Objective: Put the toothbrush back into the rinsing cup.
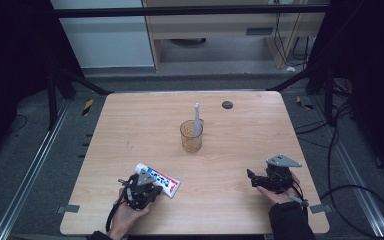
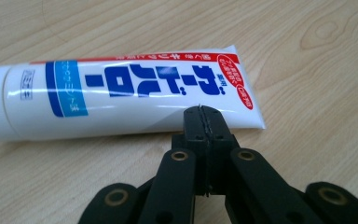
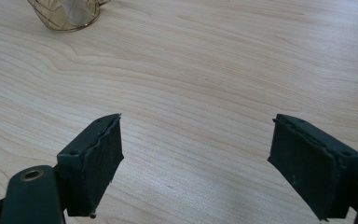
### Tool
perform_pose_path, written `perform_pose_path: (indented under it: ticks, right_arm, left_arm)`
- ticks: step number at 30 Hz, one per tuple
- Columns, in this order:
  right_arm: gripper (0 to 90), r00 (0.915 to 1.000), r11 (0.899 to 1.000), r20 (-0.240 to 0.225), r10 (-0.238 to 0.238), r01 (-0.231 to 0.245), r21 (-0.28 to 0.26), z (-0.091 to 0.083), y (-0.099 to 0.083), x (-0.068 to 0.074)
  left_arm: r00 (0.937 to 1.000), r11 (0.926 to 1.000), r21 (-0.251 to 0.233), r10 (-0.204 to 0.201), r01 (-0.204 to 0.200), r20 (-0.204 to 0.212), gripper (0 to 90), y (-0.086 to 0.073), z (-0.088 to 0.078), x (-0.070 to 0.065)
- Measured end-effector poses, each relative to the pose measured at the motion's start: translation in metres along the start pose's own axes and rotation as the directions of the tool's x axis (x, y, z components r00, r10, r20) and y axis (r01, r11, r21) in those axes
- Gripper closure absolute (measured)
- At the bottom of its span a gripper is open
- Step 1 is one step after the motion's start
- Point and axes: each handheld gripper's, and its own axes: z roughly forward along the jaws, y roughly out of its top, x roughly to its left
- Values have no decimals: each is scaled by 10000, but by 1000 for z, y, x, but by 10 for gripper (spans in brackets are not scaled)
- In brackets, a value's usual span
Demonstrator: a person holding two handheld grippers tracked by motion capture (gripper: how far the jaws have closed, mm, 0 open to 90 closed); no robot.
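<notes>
A white toothpaste tube (image 1: 158, 180) with blue and red lettering lies flat near the table's front left. My left gripper (image 1: 152, 189) sits just in front of the tube's crimped end, jaws pressed together with nothing between them; in the left gripper view the shut tips (image 2: 204, 115) stand right before the tube (image 2: 121, 98). An amber see-through cup (image 1: 191, 135) stands mid-table with a white toothbrush (image 1: 197, 120) upright in it. My right gripper (image 1: 251, 178) rests at the front right, open and empty; its fingers (image 3: 93, 163) are spread over bare wood, the cup's base (image 3: 67, 14) far off.
The light wooden table (image 1: 240, 135) has a small dark round disc (image 1: 227, 105) near its far edge. Cables run along the floor at the right. A pale cabinet stands beyond the table.
</notes>
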Motion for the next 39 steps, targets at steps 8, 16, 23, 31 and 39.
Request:
perform_pose_path:
  ticks: [8,16,23,31,39]
  right_arm:
    - [168,10000,10000,-6,-8,8,37,1,0,0]
    - [166,10000,10000,2,-38,38,51,2,-1,-1]
    - [166,10000,10000,-16,-21,21,85,3,-1,0]
    - [166,10000,9999,-25,-11,11,164,4,-1,0]
    - [165,9999,9997,-2,-108,108,217,6,-1,1]
  left_arm:
    - [10000,9999,-103,36,-37,-80,898,9,10,-2]
    - [9997,9997,-181,182,-184,-141,898,16,14,-4]
    - [9982,9964,-835,100,-150,-598,898,31,-5,15]
    - [9891,9972,-626,-492,408,-1390,898,44,-4,63]
    - [9829,9978,-17,-655,662,-1724,898,38,5,90]
